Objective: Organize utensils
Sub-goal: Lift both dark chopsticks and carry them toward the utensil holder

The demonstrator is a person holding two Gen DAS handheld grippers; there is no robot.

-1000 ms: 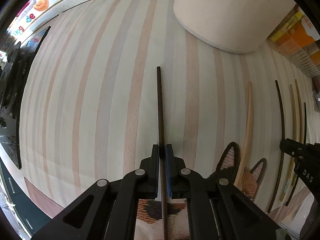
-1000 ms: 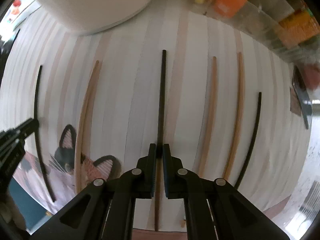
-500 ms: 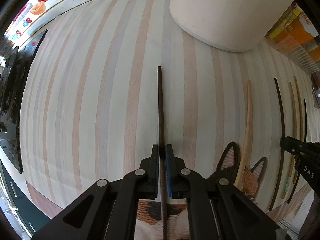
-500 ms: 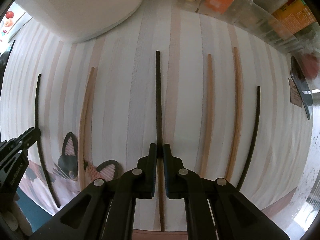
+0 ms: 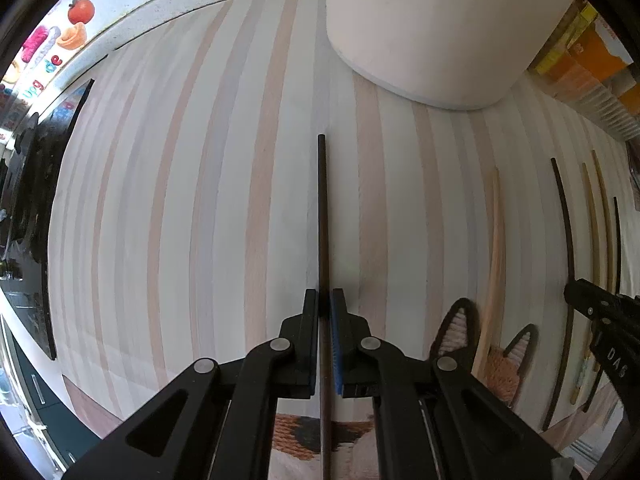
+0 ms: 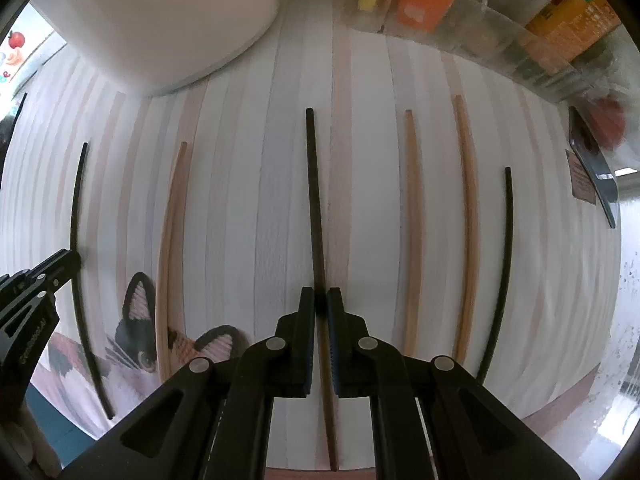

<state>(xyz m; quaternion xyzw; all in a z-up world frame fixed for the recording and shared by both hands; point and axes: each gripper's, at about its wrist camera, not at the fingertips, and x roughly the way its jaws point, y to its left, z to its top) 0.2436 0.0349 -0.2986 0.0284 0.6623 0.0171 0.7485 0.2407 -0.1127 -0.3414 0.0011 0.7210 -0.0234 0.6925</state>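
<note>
Striped wooden tabletop (image 5: 200,220) under both claws, each clamped on a dark chopstick.

In the left wrist view, the dark chopstick (image 5: 323,216) passes between the left claw (image 5: 325,300) pads and runs off the 6 o'clock edge, its lower end unseen. The white tub (image 5: 432,28) at 12 o'clock is cut by the top edge. The cat mat (image 5: 460,328) is mostly hidden behind the claw's arms. In the right wrist view, the boxes (image 6: 560,12) at 1 o'clock are blurred behind clear plastic, their print unreadable.
</note>
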